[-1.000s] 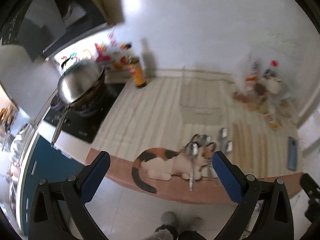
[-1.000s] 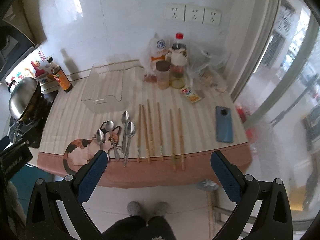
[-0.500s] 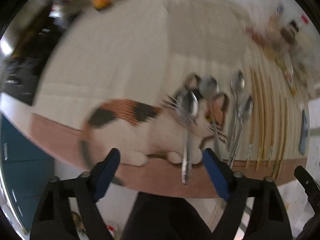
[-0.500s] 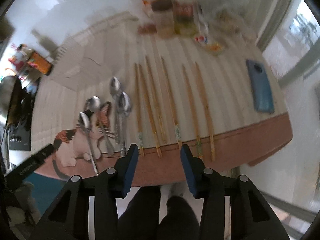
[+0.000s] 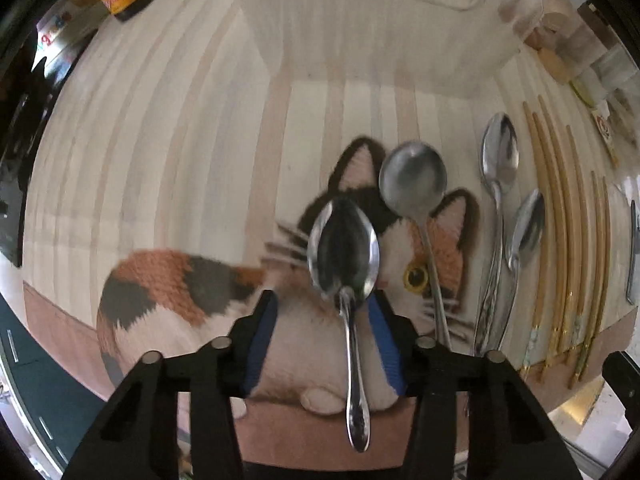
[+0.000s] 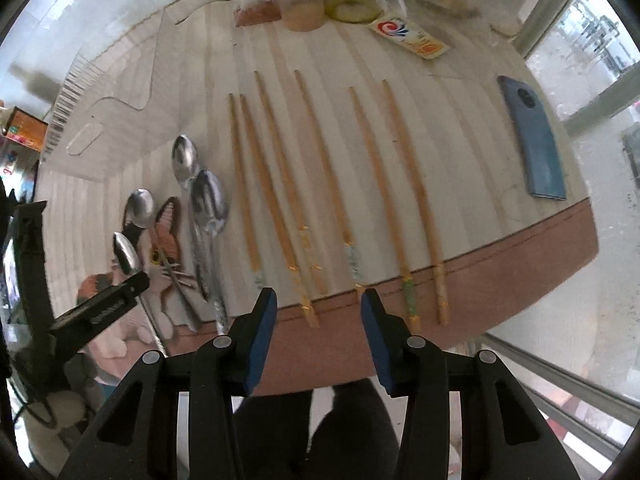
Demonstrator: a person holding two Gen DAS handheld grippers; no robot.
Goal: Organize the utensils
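The left gripper (image 5: 322, 310) stands parted astride the handle of the nearest steel spoon (image 5: 346, 268), whose polished bowl lies just ahead of its blue fingertips (image 5: 264, 320); whether the pads touch the handle I cannot tell. Three more spoons (image 5: 414, 180) lie to its right, then six bamboo chopsticks (image 6: 332, 184) in a row before the right gripper (image 6: 318, 312), which hangs unclenched at the table edge. All rest on a striped cream cloth (image 5: 160, 140) with a calico cat print (image 5: 168, 288); a clear plastic organizer tray (image 5: 380, 32) sits beyond. Both grippers have closed in on the table and narrowed since half a second ago.
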